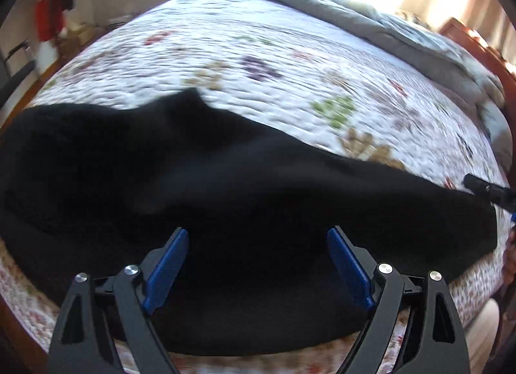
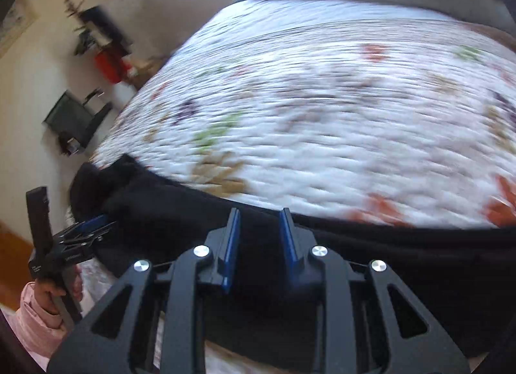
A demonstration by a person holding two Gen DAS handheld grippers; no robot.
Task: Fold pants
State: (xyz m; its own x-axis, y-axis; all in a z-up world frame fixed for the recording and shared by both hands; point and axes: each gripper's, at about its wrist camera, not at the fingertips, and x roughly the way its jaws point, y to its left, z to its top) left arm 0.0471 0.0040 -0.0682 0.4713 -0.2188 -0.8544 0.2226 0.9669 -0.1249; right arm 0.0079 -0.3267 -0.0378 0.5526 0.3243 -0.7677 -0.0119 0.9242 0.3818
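Note:
Black pants (image 1: 225, 180) lie spread across the near part of a bed with a floral quilt (image 1: 258, 61). My left gripper (image 1: 258, 235) hovers over the pants with its blue pads wide apart and nothing between them. My right gripper (image 2: 259, 216) is partly open over the pants (image 2: 387, 261) near their far edge, jaws a small gap apart, holding nothing. In the right wrist view the left gripper (image 2: 93, 229) shows at the left over the bunched end of the pants. The tip of the right gripper (image 1: 483, 187) shows at the right edge of the left wrist view.
A grey blanket (image 1: 354, 9) lies bunched along the far side of the bed. A wooden bed frame (image 1: 477, 45) runs at the right. Furniture and a red item (image 2: 109, 64) stand by the wall on the left.

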